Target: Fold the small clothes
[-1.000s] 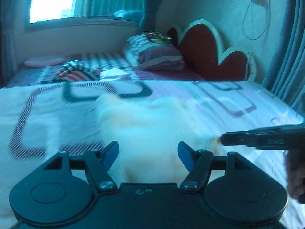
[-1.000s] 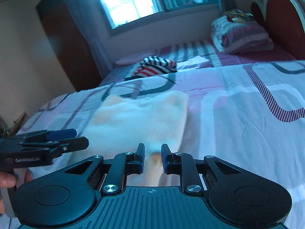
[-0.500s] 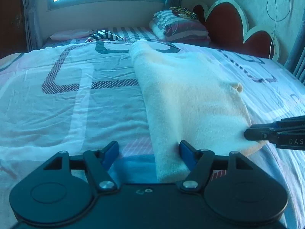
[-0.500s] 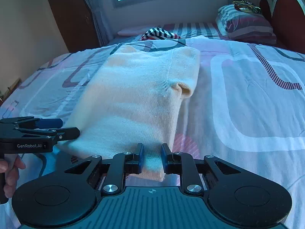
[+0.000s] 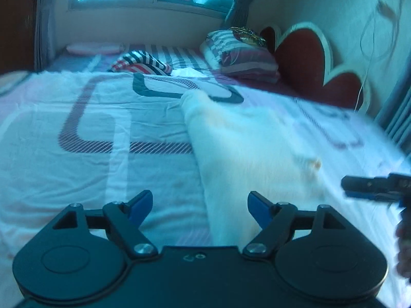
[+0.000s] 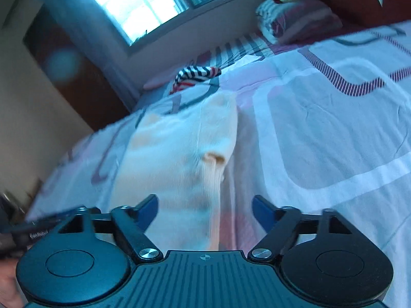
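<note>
Right hand-held gripper [image 6: 204, 209] has spread apart, releasing the cream garment [image 6: 179, 159]; left hand-held gripper [image 5: 200, 206] gapes; only the left view shows the headboard [image 5: 308, 59].

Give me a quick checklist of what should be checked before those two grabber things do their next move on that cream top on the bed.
1. Left hand-held gripper open and empty: ok.
2. Right hand-held gripper open and empty: ok.
3. Cream garment lying flat on the bedspread, folded lengthwise: ok.
4. Sleeve cuff tucked in: not ok, it pokes up at the right edge.
5. Near hem within reach of both grippers: ok, it lies just ahead of them.
6. Fold edges aligned: cannot tell, both views are blurred.
</note>
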The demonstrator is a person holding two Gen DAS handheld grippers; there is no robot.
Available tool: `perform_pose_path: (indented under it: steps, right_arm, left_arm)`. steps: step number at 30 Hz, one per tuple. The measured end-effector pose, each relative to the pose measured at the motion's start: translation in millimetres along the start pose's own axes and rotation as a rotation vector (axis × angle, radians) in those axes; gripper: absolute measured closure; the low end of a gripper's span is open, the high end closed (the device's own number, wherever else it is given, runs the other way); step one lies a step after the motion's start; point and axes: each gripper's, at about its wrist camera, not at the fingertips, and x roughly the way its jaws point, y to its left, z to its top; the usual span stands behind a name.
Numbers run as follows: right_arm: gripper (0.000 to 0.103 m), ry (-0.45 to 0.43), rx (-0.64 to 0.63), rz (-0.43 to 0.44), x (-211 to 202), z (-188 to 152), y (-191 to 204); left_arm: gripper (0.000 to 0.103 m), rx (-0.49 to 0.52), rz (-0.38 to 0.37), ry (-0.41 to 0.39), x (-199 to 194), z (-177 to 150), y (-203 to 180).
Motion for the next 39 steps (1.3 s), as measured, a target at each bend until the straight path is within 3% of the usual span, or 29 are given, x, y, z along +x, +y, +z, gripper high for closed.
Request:
perform_pose_path:
  steps: [4,5,6,8,10,11,13,17,21,26,30,35,39]
  right_arm:
    - [0.030,0.004,0.106,0.068,19.5,22.6,-17.6]
    - [0.030,0.013,0.125,0.085,24.1,27.4,-21.6]
    - [0.030,0.020,0.142,0.097,28.4,32.0,-25.2]
    - [0.030,0.039,0.159,0.119,36.1,38.5,-30.9]
    - [0.030,0.064,0.169,0.134,44.9,42.1,-36.4]
    - [0.030,0.076,0.168,0.130,49.2,44.2,-38.4]
    - [0.030,0.110,0.178,0.141,60.4,45.4,-44.0]
    - [0.030,0.127,0.194,0.215,72.7,43.7,-49.9]
    - [0.046,0.150,0.183,0.245,90.4,45.3,-50.8]
    - [0.045,0.228,0.109,0.284,91.8,46.7,-46.6]
    - [0.047,0.232,0.136,0.298,93.2,48.1,-54.7]
    - [0.047,0.225,0.041,0.249,111.5,52.5,-24.0]
    - [0.048,0.243,0.010,0.218,102.3,48.3,-19.2]
  left_arm:
    - [0.033,-0.060,-0.097,0.051,24.9,17.6,10.3]
    - [0.083,-0.078,-0.117,0.059,29.3,20.3,13.2]
    - [0.095,-0.098,-0.125,0.073,33.4,22.3,16.6]
    - [0.088,-0.127,-0.132,0.080,40.7,24.6,21.2]
    - [0.047,-0.139,-0.116,0.087,49.3,27.4,23.2]
    - [0.009,-0.149,-0.115,0.078,53.3,28.5,24.6]
    - [0.012,-0.164,-0.150,0.081,61.2,30.2,27.1]
    - [0.037,-0.247,-0.248,0.142,85.5,30.9,35.4]
    - [0.037,-0.265,-0.285,0.154,99.6,33.4,39.9]
    - [0.039,-0.252,-0.326,0.181,103.0,37.0,44.0]
    - [0.041,-0.295,-0.380,0.192,103.9,33.4,53.4]
    - [0.041,-0.295,-0.370,0.192,110.8,35.9,44.8]
    - [0.041,-0.258,-0.349,0.187,104.2,34.7,41.1]
